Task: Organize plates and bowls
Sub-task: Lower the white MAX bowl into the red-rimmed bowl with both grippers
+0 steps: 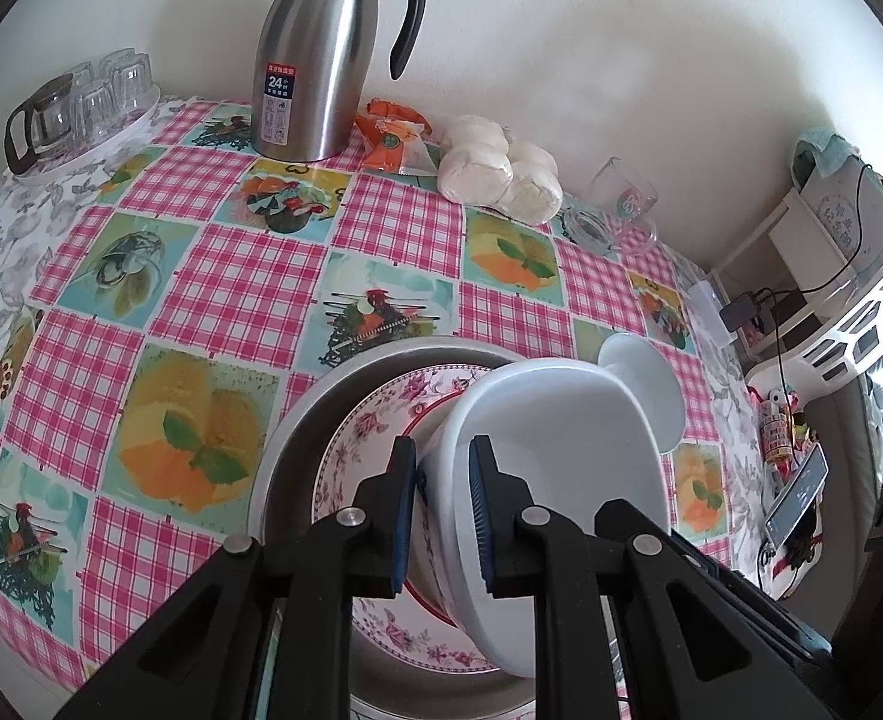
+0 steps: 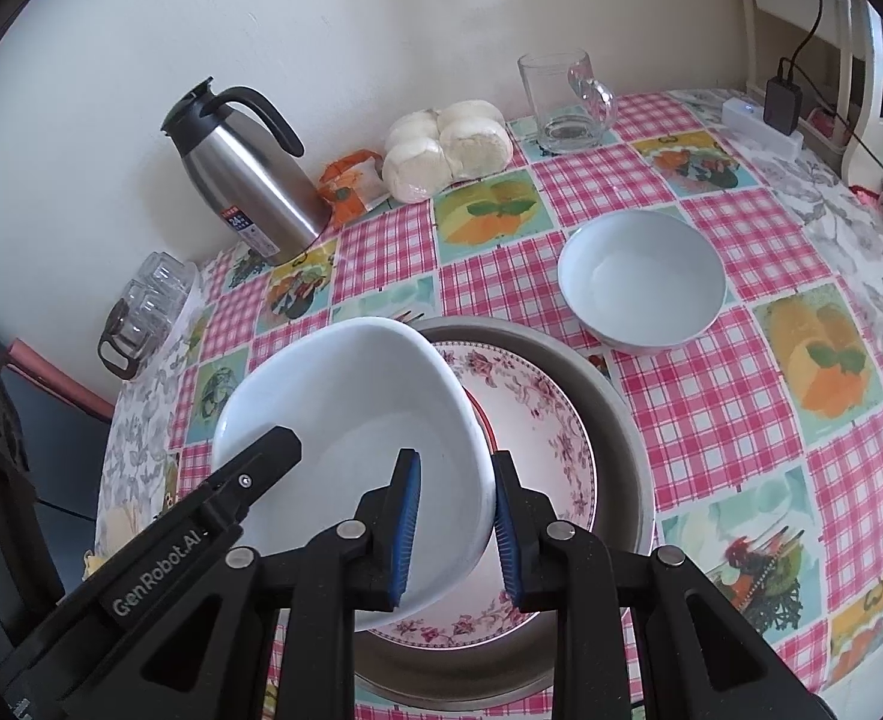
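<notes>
A white bowl [image 1: 561,468] [image 2: 345,420] hangs tilted over a pink floral plate [image 1: 369,438] [image 2: 537,420] that lies inside a round metal pan [image 1: 291,438] [image 2: 615,414]. My left gripper [image 1: 441,516] is shut on one side of the bowl's rim. In the right wrist view one of its fingers [image 2: 267,456] reaches onto the bowl from the left. My right gripper [image 2: 456,522] holds the opposite rim, one pad inside the bowl and one outside. A second white bowl [image 2: 642,279] [image 1: 645,384] sits upright on the checked tablecloth beyond the pan.
Along the wall stand a steel jug [image 1: 321,60] [image 2: 243,180], wrapped buns [image 1: 501,174] [image 2: 447,144], an orange packet [image 1: 390,135], a glass mug [image 2: 561,102] and a tray of glasses [image 1: 81,114]. A power strip [image 2: 759,120] lies at the table's far right corner.
</notes>
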The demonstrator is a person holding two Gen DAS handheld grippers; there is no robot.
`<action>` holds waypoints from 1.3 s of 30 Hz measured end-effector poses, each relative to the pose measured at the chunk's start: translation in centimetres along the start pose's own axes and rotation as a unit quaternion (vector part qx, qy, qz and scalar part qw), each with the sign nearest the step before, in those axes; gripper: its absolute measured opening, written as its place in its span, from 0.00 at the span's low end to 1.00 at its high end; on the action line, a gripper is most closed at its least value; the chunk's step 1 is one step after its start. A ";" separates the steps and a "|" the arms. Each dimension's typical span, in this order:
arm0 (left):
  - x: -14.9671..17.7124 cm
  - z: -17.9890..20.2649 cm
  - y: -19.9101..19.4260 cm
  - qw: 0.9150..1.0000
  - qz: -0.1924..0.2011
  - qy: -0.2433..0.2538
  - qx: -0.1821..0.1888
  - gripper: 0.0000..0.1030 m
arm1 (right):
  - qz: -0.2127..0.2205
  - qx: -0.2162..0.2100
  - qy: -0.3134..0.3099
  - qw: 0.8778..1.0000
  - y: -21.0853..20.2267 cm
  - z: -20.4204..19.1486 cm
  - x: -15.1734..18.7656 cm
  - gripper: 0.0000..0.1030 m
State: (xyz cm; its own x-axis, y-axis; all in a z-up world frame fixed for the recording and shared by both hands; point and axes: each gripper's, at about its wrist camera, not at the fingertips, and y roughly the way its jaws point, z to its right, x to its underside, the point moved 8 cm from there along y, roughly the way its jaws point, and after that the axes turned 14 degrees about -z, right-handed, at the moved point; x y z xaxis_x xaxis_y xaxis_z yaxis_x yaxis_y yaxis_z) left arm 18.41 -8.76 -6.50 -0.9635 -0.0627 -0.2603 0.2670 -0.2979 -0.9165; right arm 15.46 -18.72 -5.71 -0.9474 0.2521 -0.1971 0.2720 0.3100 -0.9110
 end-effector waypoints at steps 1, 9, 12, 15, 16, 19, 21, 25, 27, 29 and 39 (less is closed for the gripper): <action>0.0 0.0 0.1 1.000 -0.001 -0.001 0.000 0.17 | -0.002 0.000 0.001 1.000 0.2 0.0 0.0 0.26; 0.0 -0.3 0.5 1.000 -0.008 -0.004 0.002 0.17 | -0.008 0.006 0.004 1.000 0.9 0.3 0.0 0.26; 0.0 -0.3 0.6 1.000 -0.009 -0.005 0.002 0.17 | -0.006 0.006 0.004 1.000 0.9 0.3 0.0 0.26; 0.0 -0.3 0.6 1.000 -0.009 -0.005 0.002 0.17 | -0.005 0.007 0.003 1.000 0.9 0.3 0.0 0.26; 0.0 -0.3 0.6 1.000 -0.008 -0.004 0.002 0.17 | -0.005 0.007 0.003 1.000 1.0 0.3 -0.1 0.26; 0.0 -0.3 0.6 1.000 -0.008 -0.004 0.001 0.17 | -0.006 0.007 0.002 1.000 1.0 0.3 -0.1 0.26; 0.0 -0.3 0.6 1.000 -0.009 -0.005 0.001 0.17 | -0.005 0.008 0.001 1.000 1.0 0.3 0.0 0.26; 0.0 -0.5 0.8 1.000 -0.010 -0.005 0.002 0.17 | -0.004 0.015 -0.004 1.000 1.0 0.2 -0.1 0.26; 0.0 -0.6 0.9 1.000 -0.010 -0.006 0.003 0.17 | -0.004 0.015 -0.005 1.000 1.0 0.2 -0.1 0.26; 0.0 -0.6 0.9 1.000 -0.010 -0.007 0.004 0.17 | -0.004 0.013 -0.003 1.000 1.0 0.1 -0.1 0.26; -0.4 -1.4 -0.1 1.000 0.007 -0.026 0.004 0.19 | 0.010 0.016 -0.003 1.000 0.3 0.3 -0.2 0.26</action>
State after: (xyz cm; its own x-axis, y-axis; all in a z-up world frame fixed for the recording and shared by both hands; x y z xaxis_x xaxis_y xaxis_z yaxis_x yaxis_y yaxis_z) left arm 18.78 -7.37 -6.73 -0.9596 -0.1168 -0.2561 0.2800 -0.3037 -0.9107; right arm 15.71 -18.91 -6.06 -0.9426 0.2534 -0.2177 0.2859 0.2751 -0.9179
